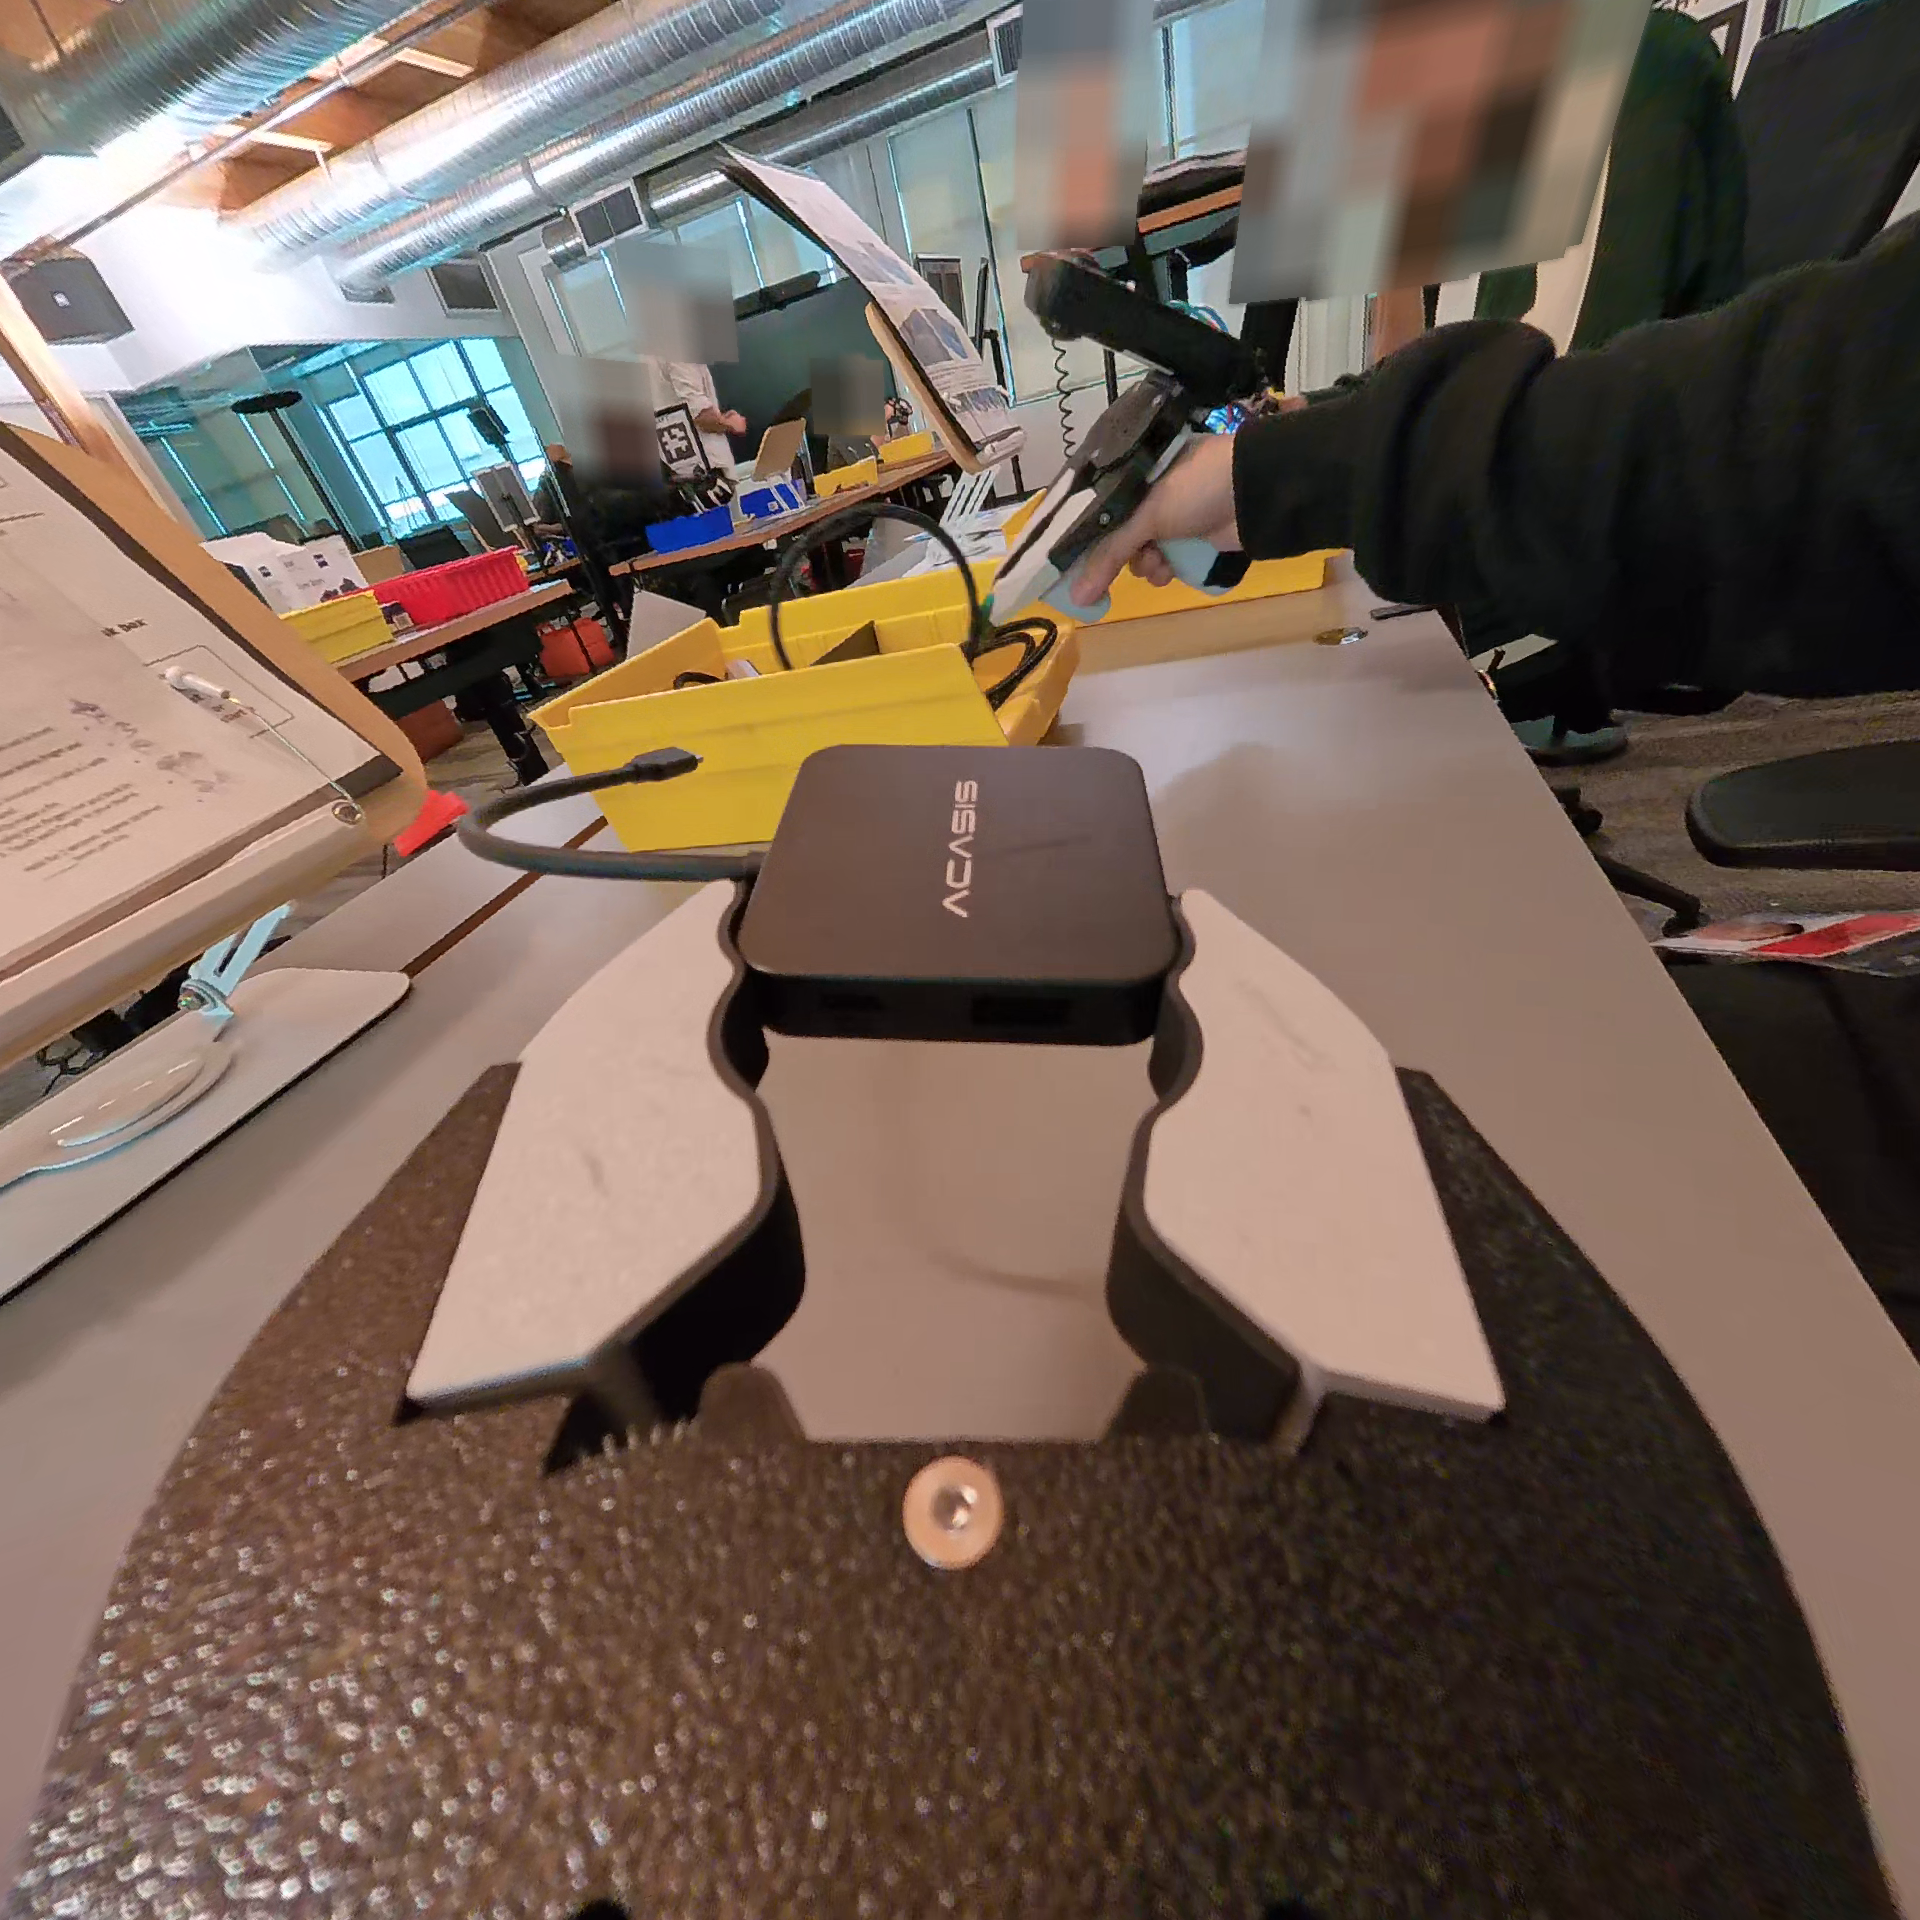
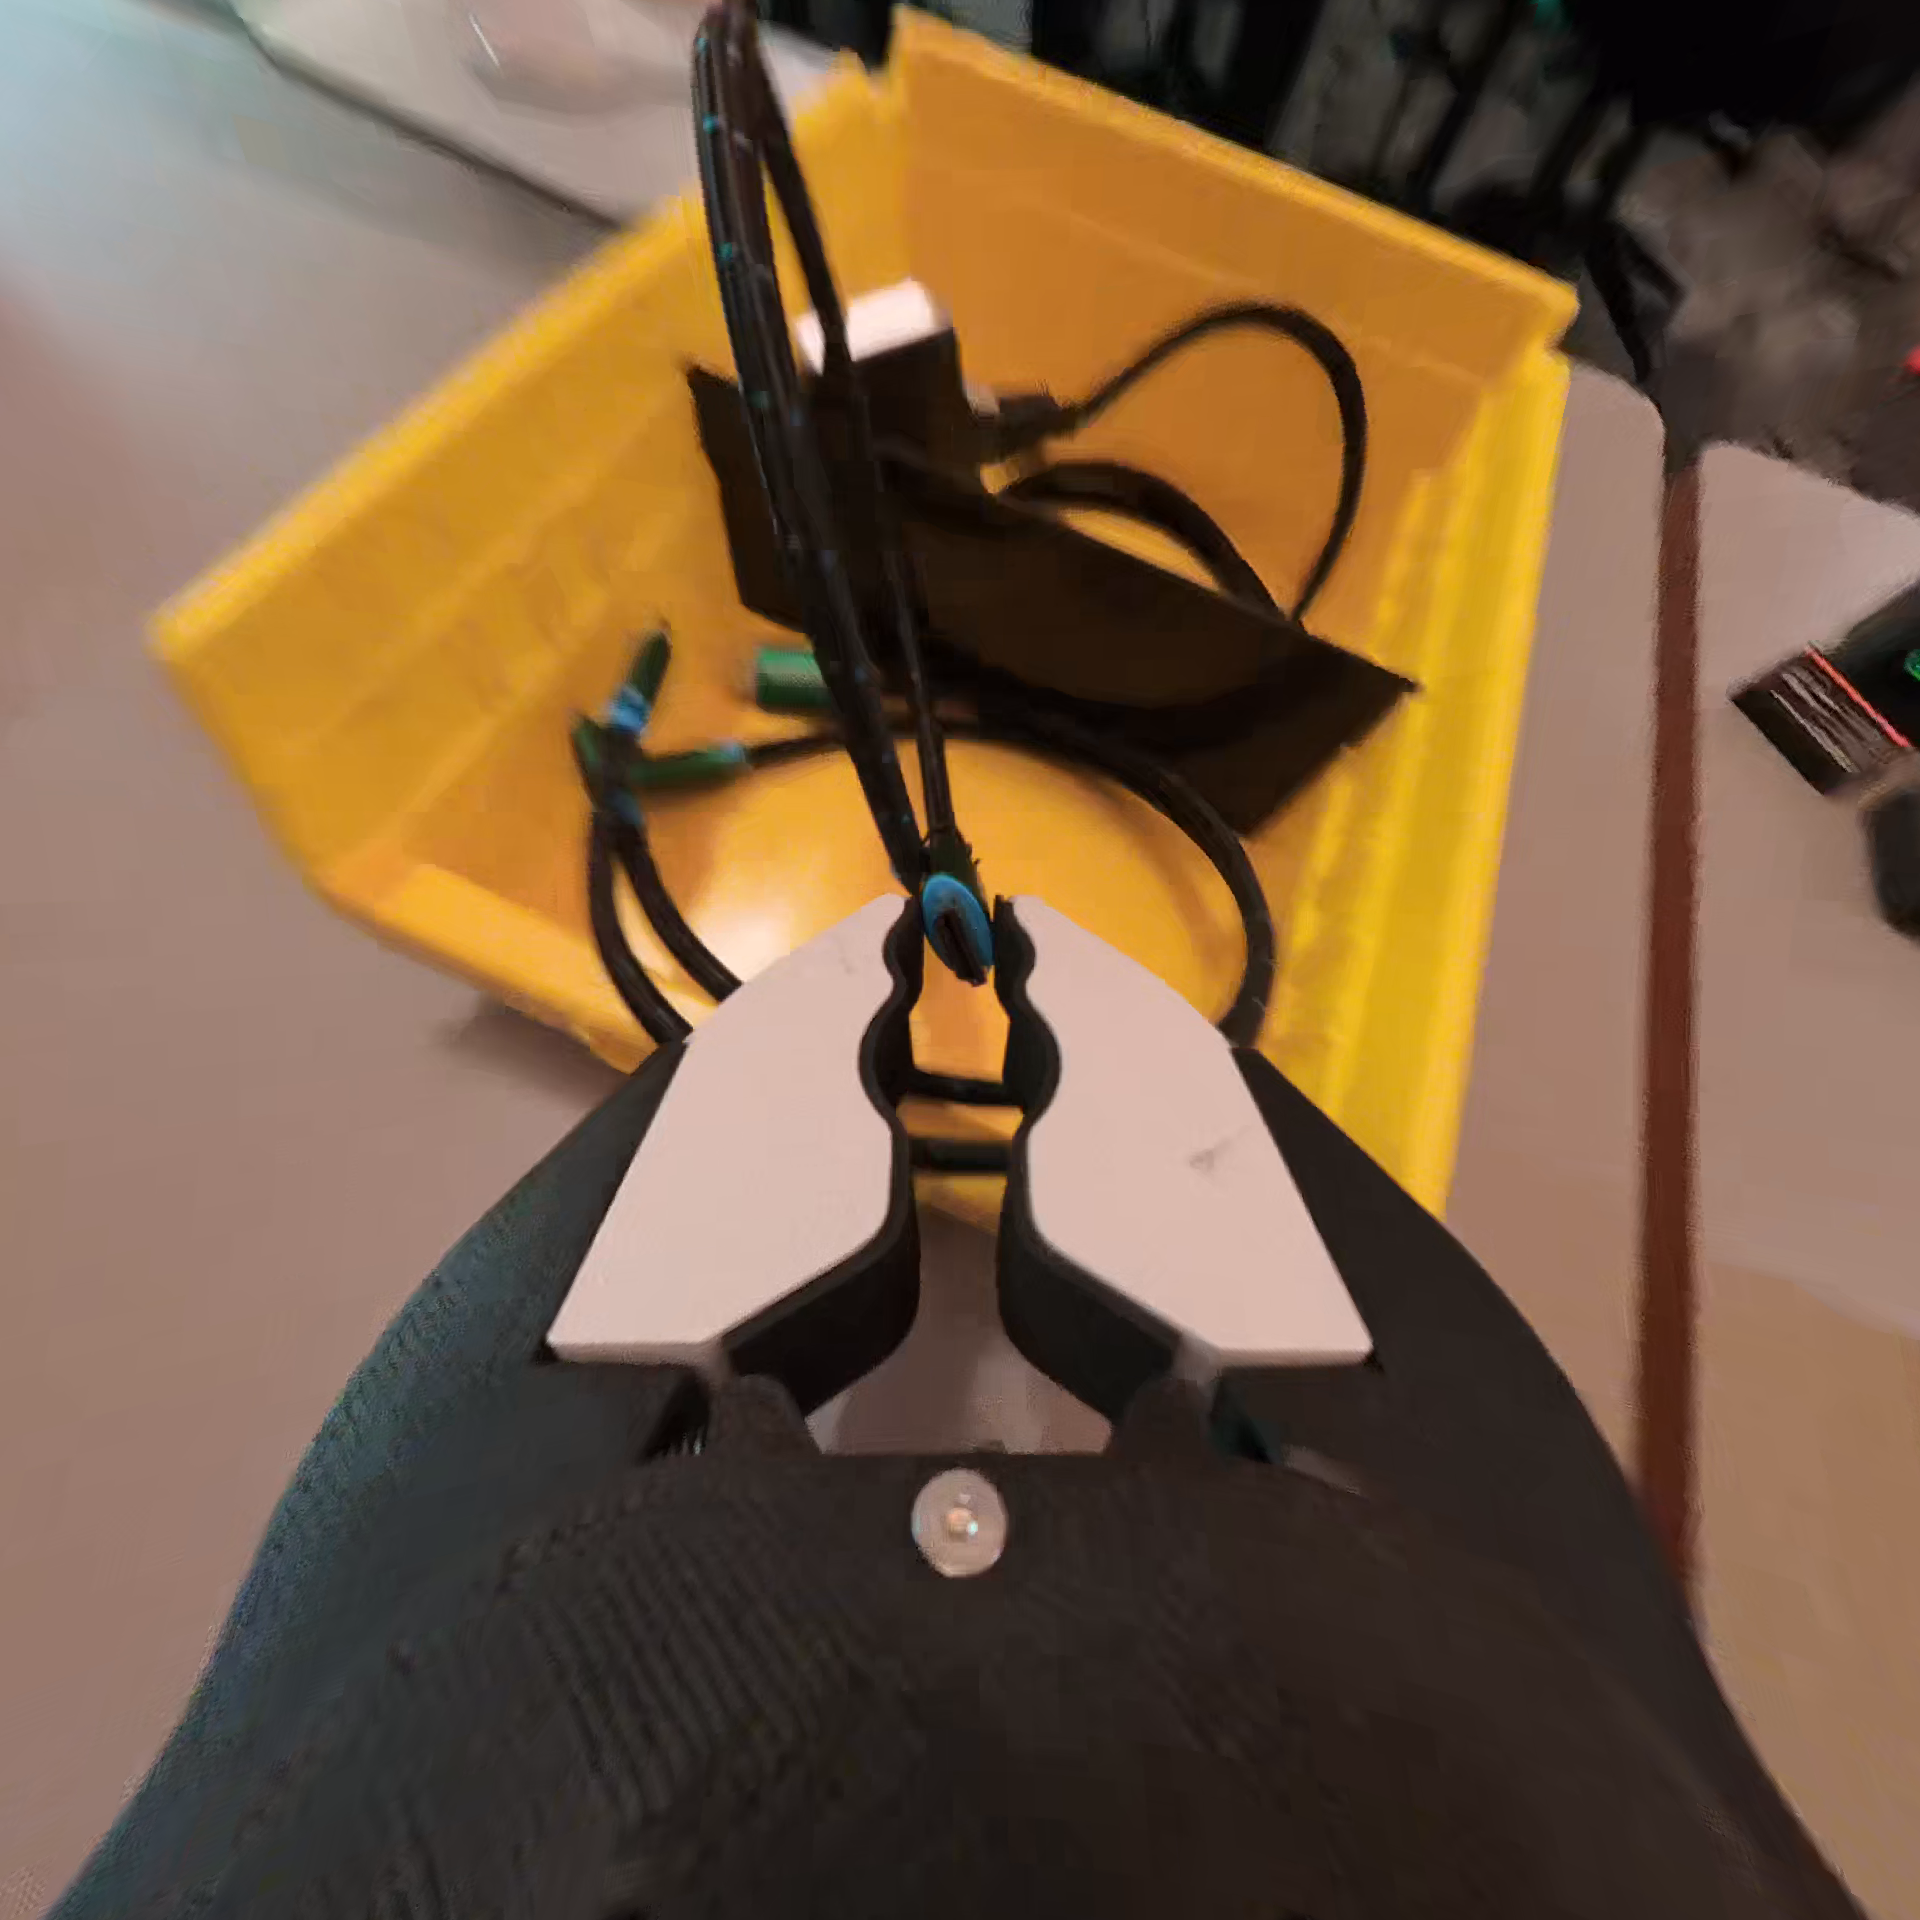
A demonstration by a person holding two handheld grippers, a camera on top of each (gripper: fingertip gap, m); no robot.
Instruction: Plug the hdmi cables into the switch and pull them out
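Flat black square switch (image 1: 951,883) sits on our grey counter (image 1: 1299,831), just in front of the yellow plastic bin (image 1: 769,717), left gripper (image 1: 956,997) jaws clamping its sides. Right gripper (image 2: 956,940) jaws pinch a blue-collared HDMI plug (image 2: 954,928) above that bin.

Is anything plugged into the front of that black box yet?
No. Both front ports on the switch look empty; the right hand-held gripper holds a cable plug over the yellow bin.
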